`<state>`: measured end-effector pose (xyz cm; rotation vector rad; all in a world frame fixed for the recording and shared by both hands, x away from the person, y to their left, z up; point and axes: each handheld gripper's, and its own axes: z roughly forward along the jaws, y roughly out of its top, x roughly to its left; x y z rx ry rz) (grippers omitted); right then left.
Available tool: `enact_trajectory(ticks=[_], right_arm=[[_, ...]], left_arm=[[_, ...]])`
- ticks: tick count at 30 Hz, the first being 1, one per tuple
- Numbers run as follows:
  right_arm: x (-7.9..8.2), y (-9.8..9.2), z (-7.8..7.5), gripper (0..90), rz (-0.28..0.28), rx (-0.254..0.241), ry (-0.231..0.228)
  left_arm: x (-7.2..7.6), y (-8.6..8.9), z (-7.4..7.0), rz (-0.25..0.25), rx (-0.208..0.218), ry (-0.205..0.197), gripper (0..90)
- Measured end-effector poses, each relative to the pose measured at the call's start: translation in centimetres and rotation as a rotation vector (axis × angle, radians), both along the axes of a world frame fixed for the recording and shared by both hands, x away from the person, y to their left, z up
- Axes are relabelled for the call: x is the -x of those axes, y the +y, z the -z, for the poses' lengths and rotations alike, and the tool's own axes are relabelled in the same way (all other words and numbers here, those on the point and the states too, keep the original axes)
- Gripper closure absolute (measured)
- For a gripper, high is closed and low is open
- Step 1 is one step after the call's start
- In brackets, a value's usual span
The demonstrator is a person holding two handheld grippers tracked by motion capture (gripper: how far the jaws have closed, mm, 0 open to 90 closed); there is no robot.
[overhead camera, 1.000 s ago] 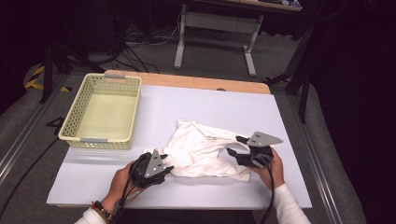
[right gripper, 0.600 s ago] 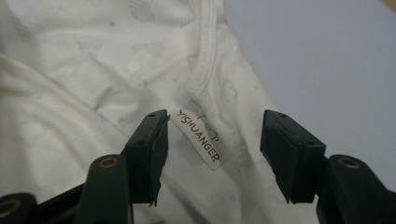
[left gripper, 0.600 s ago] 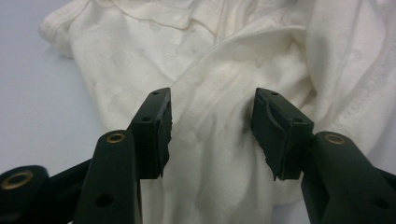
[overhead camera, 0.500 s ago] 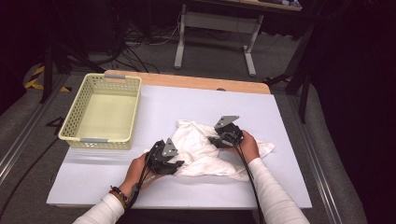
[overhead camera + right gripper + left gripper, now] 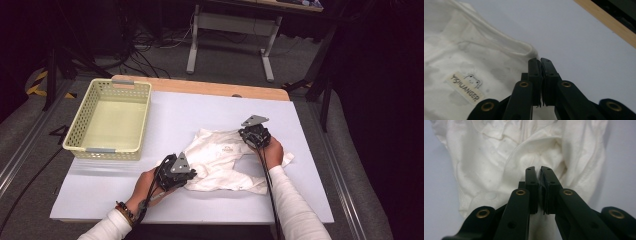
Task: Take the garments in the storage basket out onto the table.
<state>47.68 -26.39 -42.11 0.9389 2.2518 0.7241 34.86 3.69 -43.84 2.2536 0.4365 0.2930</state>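
Observation:
A crumpled white garment (image 5: 220, 160) lies on the white table (image 5: 200, 110), right of centre. My left gripper (image 5: 190, 176) is at its near left edge. In the left gripper view the jaws (image 5: 539, 168) have just been closing and now pinch a fold of the cloth (image 5: 499, 157). My right gripper (image 5: 246, 138) sits at the garment's far right part. In the right gripper view its jaws (image 5: 540, 60) have just closed on the hemmed edge of the cloth (image 5: 474, 57), near a small sewn label (image 5: 465, 87).
A pale yellow slatted basket (image 5: 82, 120) stands at the table's far left with nothing inside. A wooden strip (image 5: 200, 86) runs along the table's far edge. Bare white table surrounds the garment on all sides.
My right gripper moved left from the garment's right side onto its upper edge and its jaws closed. My left gripper's jaws closed on the near left fold. The cloth bunched a little.

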Motion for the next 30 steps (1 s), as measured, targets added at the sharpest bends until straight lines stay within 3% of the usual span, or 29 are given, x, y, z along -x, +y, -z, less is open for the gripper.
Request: enact_trajectory(ticks=[3,7,11,14,17,20,23,25,30], right_arm=[[-0.3,-0.7,-0.5,87.6,0.026,-0.008,-0.005],[-1.0,-1.0,-1.0,87.7,0.043,0.015,-0.013],[-2.2,-0.8,-0.8,87.6,0.061,0.047,-0.020],[-2.8,-0.7,-0.4,86.2,0.070,0.051,0.001],[-2.9,-0.8,-0.1,71.8,0.082,0.062,0.014],[-2.3,-1.7,-0.4,62.5,0.106,0.026,0.039],[-1.0,-3.2,-1.1,59.9,0.114,-0.022,0.021],[0.1,-4.7,-1.6,58.1,0.126,-0.049,0.012],[3.1,-8.7,-1.4,53.2,0.156,-0.179,0.036]], left_arm=[[0.9,-0.1,-0.4,0.029,-0.001,-0.016,84.5],[2.6,-0.4,-0.9,0.069,-0.033,-0.062,84.5],[4.0,-0.9,-0.9,0.111,-0.025,-0.083,84.4],[4.8,-1.3,-0.7,0.138,-0.063,-0.116,84.0],[5.1,-1.2,-0.6,0.139,-0.075,-0.123,83.6],[4.9,-0.8,-0.8,0.127,-0.058,-0.116,83.4],[5.2,-0.3,-0.7,0.123,-0.048,-0.110,82.6],[5.9,-0.3,-0.5,0.129,-0.056,-0.128,82.4],[6.5,0.0,0.0,0.152,-0.055,-0.112,81.9]])
